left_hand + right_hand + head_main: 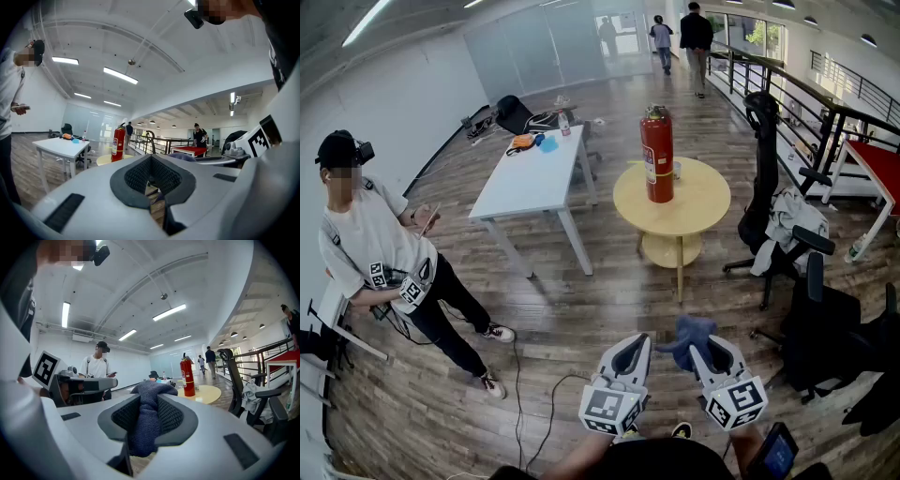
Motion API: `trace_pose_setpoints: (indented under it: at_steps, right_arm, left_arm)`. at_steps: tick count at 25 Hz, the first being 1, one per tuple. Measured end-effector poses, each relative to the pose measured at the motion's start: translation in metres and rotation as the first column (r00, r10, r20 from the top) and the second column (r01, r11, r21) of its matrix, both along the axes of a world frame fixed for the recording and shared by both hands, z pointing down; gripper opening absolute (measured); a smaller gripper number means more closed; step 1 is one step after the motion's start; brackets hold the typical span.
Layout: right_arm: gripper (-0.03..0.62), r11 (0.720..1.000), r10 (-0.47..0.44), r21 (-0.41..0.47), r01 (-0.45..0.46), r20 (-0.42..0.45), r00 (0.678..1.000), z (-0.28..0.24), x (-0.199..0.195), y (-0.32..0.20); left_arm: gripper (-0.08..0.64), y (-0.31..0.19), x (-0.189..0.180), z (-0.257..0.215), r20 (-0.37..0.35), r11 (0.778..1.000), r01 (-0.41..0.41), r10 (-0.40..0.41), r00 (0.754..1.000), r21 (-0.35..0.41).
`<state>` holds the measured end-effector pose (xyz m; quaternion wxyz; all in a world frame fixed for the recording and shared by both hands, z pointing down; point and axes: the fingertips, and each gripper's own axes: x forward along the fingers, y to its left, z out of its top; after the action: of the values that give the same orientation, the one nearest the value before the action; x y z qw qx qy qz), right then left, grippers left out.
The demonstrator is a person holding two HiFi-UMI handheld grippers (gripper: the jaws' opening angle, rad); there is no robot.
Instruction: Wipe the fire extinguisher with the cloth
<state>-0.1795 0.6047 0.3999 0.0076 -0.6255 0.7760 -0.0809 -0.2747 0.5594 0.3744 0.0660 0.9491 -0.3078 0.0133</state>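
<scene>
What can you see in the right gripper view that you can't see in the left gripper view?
Only the right gripper view shows the dark blue cloth pinched between the jaws of the right gripper. Only the left gripper view looks between the jaws of the left gripper: they are shut, with nothing inside. Both views show the red fire extinguisher standing on the round yellow table.

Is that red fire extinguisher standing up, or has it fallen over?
Upright. The red fire extinguisher stands on its base on the round yellow table, with its valve head on top.
</scene>
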Motion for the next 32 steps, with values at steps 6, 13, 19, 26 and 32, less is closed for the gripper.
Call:
trace_pose_setpoints:
  at_steps: [6, 13, 19, 26, 32]
  right_arm:
    - [0.108, 1.000, 0.015, -0.002, -0.015, -0.006, 1.000, -0.004, -0.007, -0.017]
    - [0.107, 1.000, 0.030, -0.010, -0.030, 0.000, 1.000, 0.002, -0.021, -0.035]
    - [0.107, 0.998, 0.056, -0.018, -0.056, 0.002, 0.998, 0.009, -0.033, -0.068]
    - [0.107, 0.998, 0.060, 0.013, -0.061, 0.079, 0.995, 0.008, -0.014, -0.100]
    - [0.107, 0.999, 0.007, 0.040, -0.010, 0.094, 0.996, 0.013, 0.020, -0.160]
  left_arm:
    - [0.023, -0.016, -0.010, -0.004, -0.012, 1.000, -0.009, 0.009, 1.000, 0.005]
    - [0.023, -0.035, -0.027, -0.001, -0.023, 1.000, -0.022, 0.022, 1.000, 0.002]
    - [0.024, -0.065, -0.054, 0.006, -0.043, 1.000, -0.005, 0.005, 0.999, -0.005]
    - [0.023, -0.101, -0.040, 0.016, -0.035, 0.999, -0.026, 0.025, 0.999, -0.031]
    - [0.023, -0.155, 0.005, 0.020, -0.013, 1.000, -0.009, 0.009, 1.000, -0.011]
